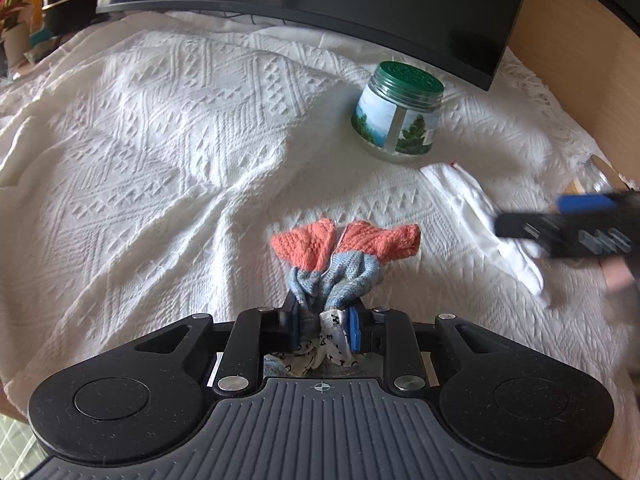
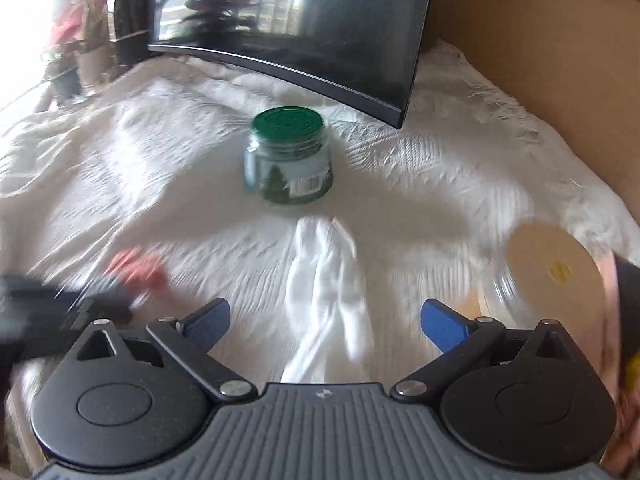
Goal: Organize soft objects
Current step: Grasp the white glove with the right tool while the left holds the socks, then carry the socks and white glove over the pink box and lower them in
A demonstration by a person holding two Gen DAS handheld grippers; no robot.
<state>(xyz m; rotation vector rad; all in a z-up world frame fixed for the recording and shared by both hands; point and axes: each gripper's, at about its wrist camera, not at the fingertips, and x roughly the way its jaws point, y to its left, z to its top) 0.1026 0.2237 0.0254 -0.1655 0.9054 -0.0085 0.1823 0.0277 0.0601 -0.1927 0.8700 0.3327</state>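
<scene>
While the left gripper (image 1: 324, 326) is clamped on a bunched orange-and-blue knitted sock (image 1: 344, 256), whose orange end fans out ahead of its fingers onto the white textured woven bedspread (image 1: 168, 128), the right gripper (image 2: 326, 322) has its jaws spread wide with nothing between them. A white cotton sock (image 2: 326, 292) lies flat on the bedspread directly ahead of the right gripper, running from between its fingers towards a glass jar with a green perforated lid and tree-printed label (image 2: 288, 160) farther ahead.

Judged from this, the task is partway: one sock is gathered and held, the white one is not yet grasped, and no destination for either is visible.

The left wrist view shows the grip itself, including a printed fabric tag pinched at the pads, and it catches the right gripper as a blurred shape off to its right, over the white sock's near end. The right wrist view, motion-blurred, alone shows a round pale lid with a yellow spot (image 2: 556, 268) to its right, and only a smear of the held sock to its left.
</scene>
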